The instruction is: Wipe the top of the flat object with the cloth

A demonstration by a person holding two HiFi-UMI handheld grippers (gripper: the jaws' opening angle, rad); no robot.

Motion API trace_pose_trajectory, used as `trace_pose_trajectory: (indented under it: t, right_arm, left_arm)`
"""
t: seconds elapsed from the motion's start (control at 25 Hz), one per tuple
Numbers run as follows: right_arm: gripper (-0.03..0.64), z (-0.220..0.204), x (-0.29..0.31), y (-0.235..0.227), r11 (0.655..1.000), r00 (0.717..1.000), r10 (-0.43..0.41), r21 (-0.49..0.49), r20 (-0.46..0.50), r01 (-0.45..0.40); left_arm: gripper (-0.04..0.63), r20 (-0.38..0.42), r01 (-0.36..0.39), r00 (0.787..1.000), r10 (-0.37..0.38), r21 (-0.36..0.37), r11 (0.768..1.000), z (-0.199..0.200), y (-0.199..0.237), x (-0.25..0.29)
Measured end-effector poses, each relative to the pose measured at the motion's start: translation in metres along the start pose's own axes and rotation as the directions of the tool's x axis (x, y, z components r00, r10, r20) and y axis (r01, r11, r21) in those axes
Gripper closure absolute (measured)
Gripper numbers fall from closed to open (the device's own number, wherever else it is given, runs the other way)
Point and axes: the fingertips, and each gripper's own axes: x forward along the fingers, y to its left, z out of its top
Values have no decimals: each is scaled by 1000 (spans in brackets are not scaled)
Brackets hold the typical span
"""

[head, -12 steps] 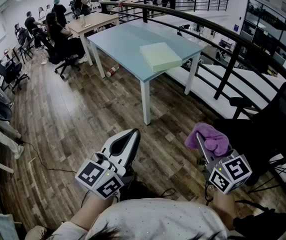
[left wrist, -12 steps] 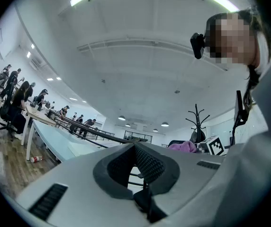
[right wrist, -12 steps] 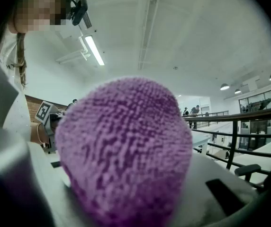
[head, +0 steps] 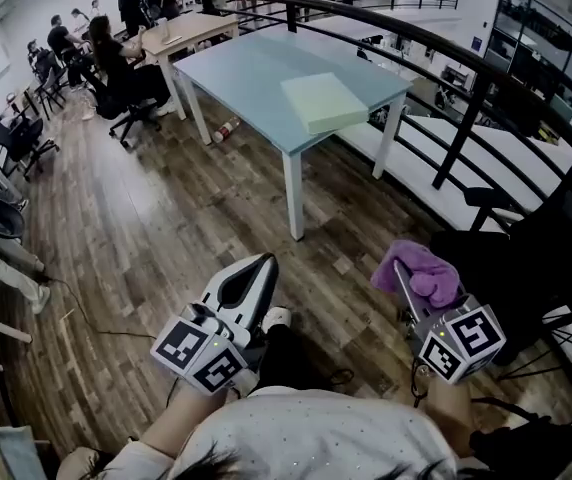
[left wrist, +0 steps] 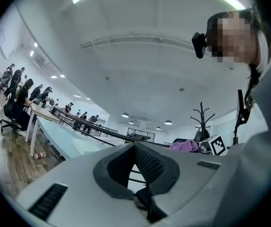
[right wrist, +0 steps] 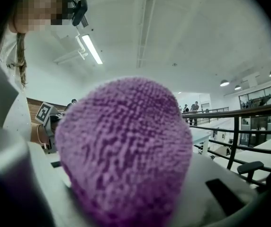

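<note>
Flat object (head: 324,102) lies well ahead of both grippers on the near-right part of the pale blue table (head: 236,73), its longer side seemingly running away from me. Bare wooden floor (head: 166,228) lies between, with the black railing (head: 466,83) to the right. My right gripper (head: 403,273) is clamped on the purple cloth (head: 426,273) and sits no farther off than the left gripper (head: 262,264), whose jaws are closed with nothing between them.

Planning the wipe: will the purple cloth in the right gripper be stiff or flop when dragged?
Likely floppy: the purple cloth bulges as a soft wad from the right gripper. Probably light and grippy, judging by its nubby pile.
</note>
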Motion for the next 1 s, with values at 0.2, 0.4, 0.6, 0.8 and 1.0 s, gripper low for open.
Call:
trace_pose_trajectory:
  t: [0.2,0.4,0.6,0.8,1.0]
  right_arm:
    - [581,-3,42,-26,999,1000,-9,38,7,9]
    - [581,7,99,-60,996,996,-92,10,-11,93]
    - [581,60,163,-93,980,978,-199,17,56,198]
    - [580,102,221,-119,966,954,-259,41,151,255]
    - [578,106,252,-139,935,922,-355,54,151,351]
  left_arm:
    - [594,20,2,1000,-1,-40,999,-4,43,37]
    - [594,24,57,998,-57,-26,998,3,99,88]
    - [594,39,129,991,-127,-39,991,47,155,147]
    - [594,73,195,978,-193,-17,981,85,208,194]
    - [594,70,189,980,-188,-6,982,94,254,217]
